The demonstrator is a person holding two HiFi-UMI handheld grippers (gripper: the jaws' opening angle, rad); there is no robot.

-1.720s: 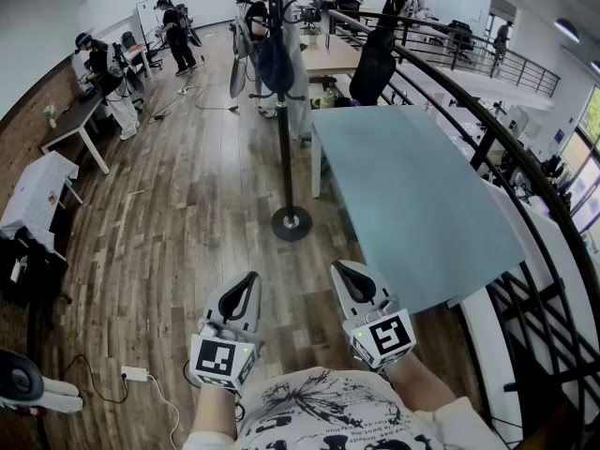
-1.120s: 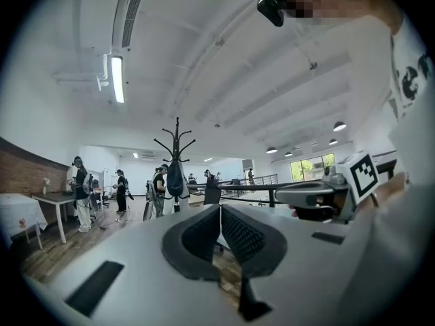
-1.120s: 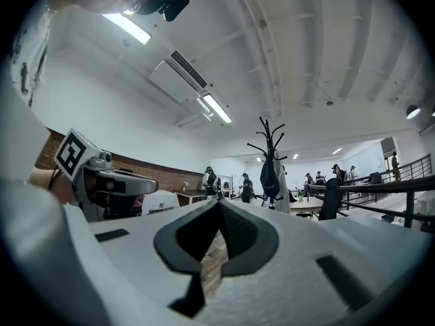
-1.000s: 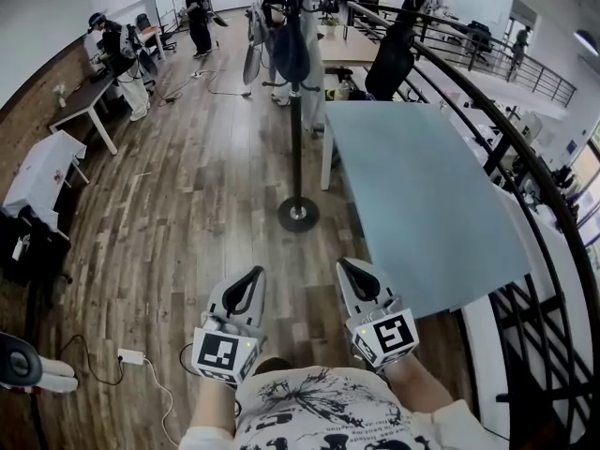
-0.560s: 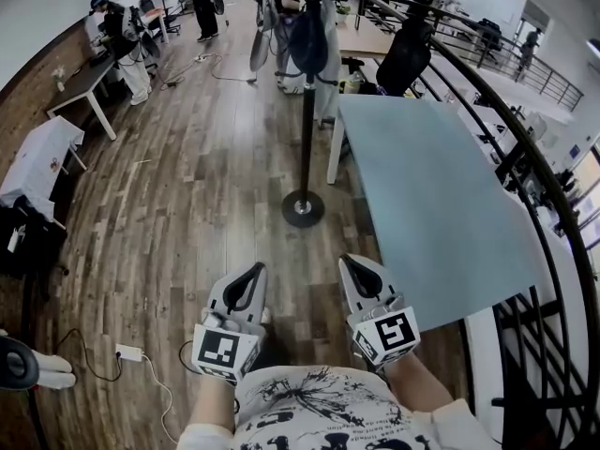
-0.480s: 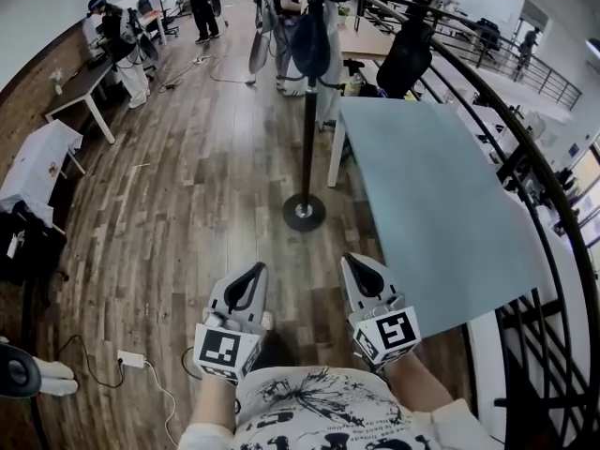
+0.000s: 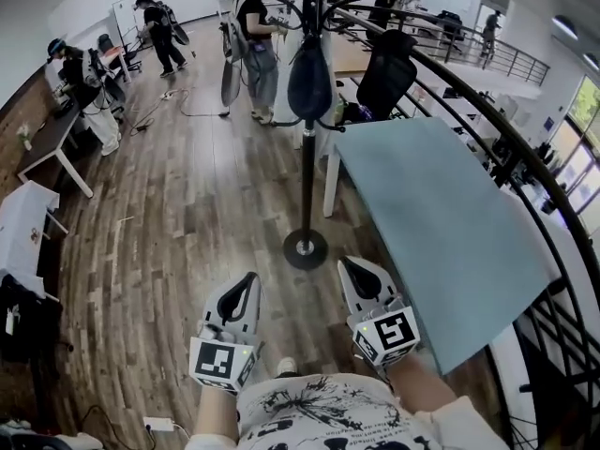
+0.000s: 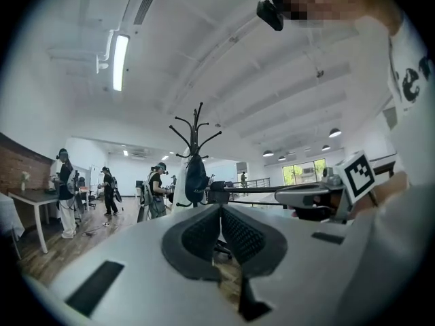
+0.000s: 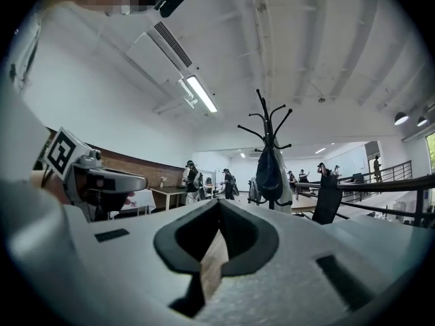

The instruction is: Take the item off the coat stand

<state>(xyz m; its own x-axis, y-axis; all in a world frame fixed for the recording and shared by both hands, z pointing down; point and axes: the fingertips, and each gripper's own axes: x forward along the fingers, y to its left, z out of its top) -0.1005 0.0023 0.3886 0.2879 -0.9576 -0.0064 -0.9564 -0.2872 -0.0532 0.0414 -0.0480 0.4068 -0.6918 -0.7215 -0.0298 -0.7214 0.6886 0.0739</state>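
A black coat stand [image 7: 308, 157] rises from a round base [image 7: 306, 248] on the wood floor just ahead of me. A dark blue bag-like item [image 7: 309, 81] hangs from its upper hooks. The left gripper view shows the same item [image 8: 196, 178], and so does the right gripper view [image 9: 269, 164], with a pale garment behind it. My left gripper [image 7: 248, 279] and right gripper [image 7: 349, 266] are held low, side by side, short of the base. Both have their jaws shut with nothing between them [image 8: 219, 209] [image 9: 219, 206].
A light blue table [image 7: 441, 214] stands right of the stand, edged by a black railing [image 7: 506, 157]. A black office chair [image 7: 384, 73] sits behind the table. Several people stand at the back left, one [image 7: 258, 45] close behind the stand. A white-covered table [image 7: 19, 232] is at far left.
The coat stand has come nearer and the hanging item looks larger in the head view. Both grippers stay shut, low and side by side.
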